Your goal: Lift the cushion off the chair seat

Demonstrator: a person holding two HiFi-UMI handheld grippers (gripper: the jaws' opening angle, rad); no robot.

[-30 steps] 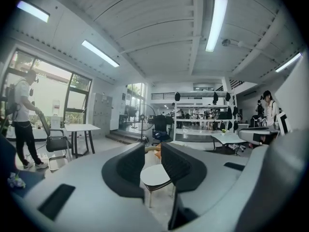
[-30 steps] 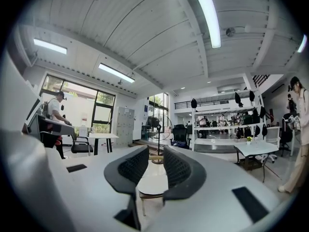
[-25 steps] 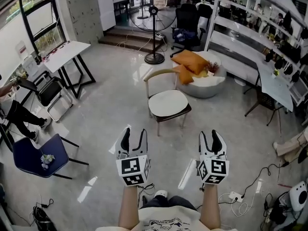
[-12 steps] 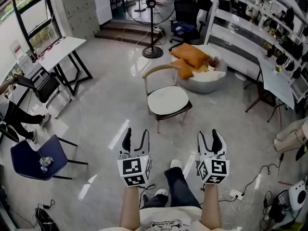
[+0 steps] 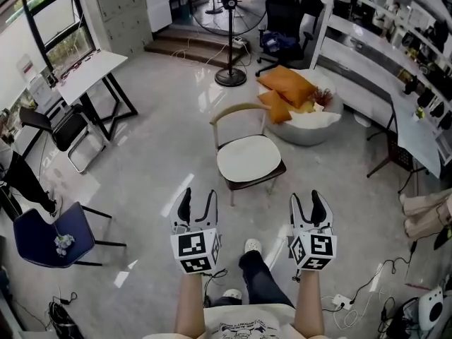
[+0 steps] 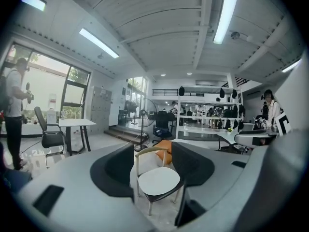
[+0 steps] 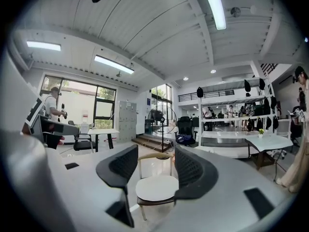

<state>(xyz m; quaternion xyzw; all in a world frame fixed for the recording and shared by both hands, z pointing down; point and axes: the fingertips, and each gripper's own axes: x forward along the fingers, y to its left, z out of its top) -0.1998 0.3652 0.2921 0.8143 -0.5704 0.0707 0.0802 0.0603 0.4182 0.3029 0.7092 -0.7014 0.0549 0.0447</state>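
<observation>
Both pairs of jaws stand spread wide and have just been opening, with nothing between them: the left gripper (image 5: 198,195) and the right gripper (image 5: 308,197) are held side by side at the bottom centre of the head view. The round, flat white cushion (image 5: 248,158) lies on the seat of the wooden chair with the pale curved backrest (image 5: 239,109), in the middle of the frame above the grippers and well apart from them. Each gripper view shows it framed between the pads, but far off. From where I stand, the step in hand is the approach. To do it well, I would bring both grippers up to the front of the seat and drop them to seat height. The cushion looks thin, so one pad of each pair should slide under its rim, one gripper on each side. The lift should then go level, clear of the backrest. Counting: two grippers, one white cushion, one wooden chair. Further off I make out two orange pillows (image 5: 286,85) on one grey round pouf (image 5: 311,130) at upper right, one standing fan (image 5: 229,6) at the top, one blue chair (image 5: 42,232) at lower left, and one white table (image 5: 88,75) at left.
</observation>
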